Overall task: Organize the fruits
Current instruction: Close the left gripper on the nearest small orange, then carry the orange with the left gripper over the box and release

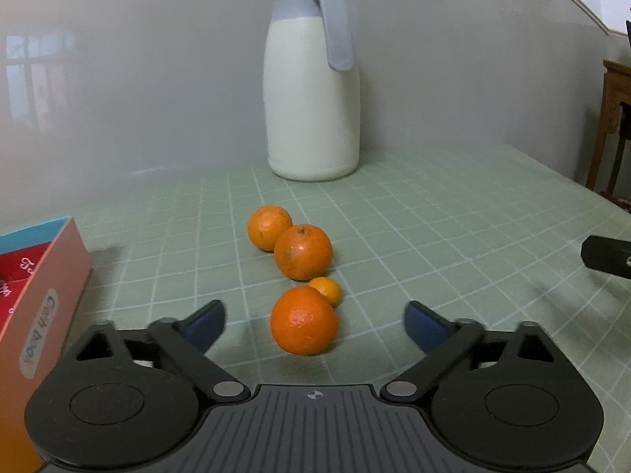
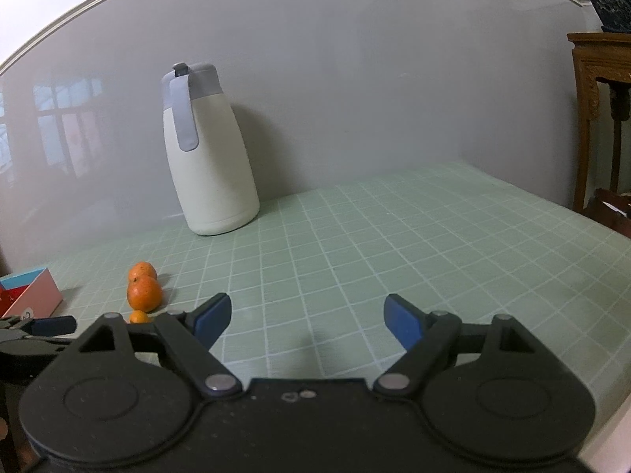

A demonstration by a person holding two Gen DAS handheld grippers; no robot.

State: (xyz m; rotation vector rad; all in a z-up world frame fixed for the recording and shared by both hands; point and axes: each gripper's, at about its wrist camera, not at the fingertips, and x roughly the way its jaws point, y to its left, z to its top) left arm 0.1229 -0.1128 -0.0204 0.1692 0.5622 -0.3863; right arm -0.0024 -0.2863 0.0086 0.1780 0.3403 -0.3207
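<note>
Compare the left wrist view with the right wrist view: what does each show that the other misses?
Only the left wrist view shows the nearest big round orange, lying between the open left gripper fingers without touching them.

Only the right wrist view shows the dark blue patterned pot on the carved wooden stand, and the open right gripper over bare cloth.

Both show the white thermos jug with grey lid and handle, the small tangerine, two further oranges, the pink cardboard box and the green checked tablecloth.

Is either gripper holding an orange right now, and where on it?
Neither. The left gripper stands open around the nearest orange without touching; the right gripper is open and empty.
</note>
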